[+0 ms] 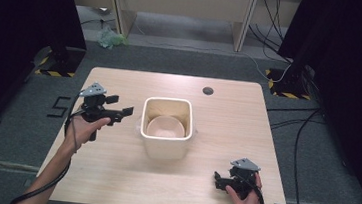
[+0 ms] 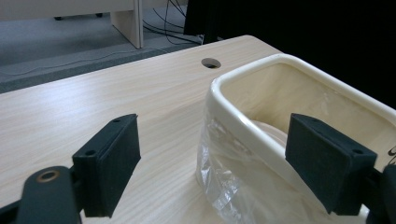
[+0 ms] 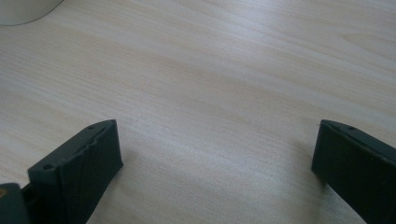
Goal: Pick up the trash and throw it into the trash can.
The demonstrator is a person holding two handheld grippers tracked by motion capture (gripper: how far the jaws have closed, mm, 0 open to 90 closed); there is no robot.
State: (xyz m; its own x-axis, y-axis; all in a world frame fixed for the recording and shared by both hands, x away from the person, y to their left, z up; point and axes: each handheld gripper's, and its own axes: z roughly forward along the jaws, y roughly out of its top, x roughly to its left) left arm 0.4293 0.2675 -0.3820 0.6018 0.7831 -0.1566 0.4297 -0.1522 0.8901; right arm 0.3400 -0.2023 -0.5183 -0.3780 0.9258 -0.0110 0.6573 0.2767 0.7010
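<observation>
A cream bin [image 1: 166,127] is seen at the table's [image 1: 111,175] centre, a bowl [image 1: 166,127] inside it and clear film [image 2: 224,186] on its outer wall. The left gripper [image 1: 120,105], at 9 o'clock of the bin, is held wide open, its jaws straddling the near rim without touching. The right gripper [image 1: 217,180], at 5 o'clock, is spread over bare wood. A cable hole [image 1: 208,90] lies at 12 o'clock. Cables [image 1: 288,117] are trailed over grey carpet [image 1: 15,131].
</observation>
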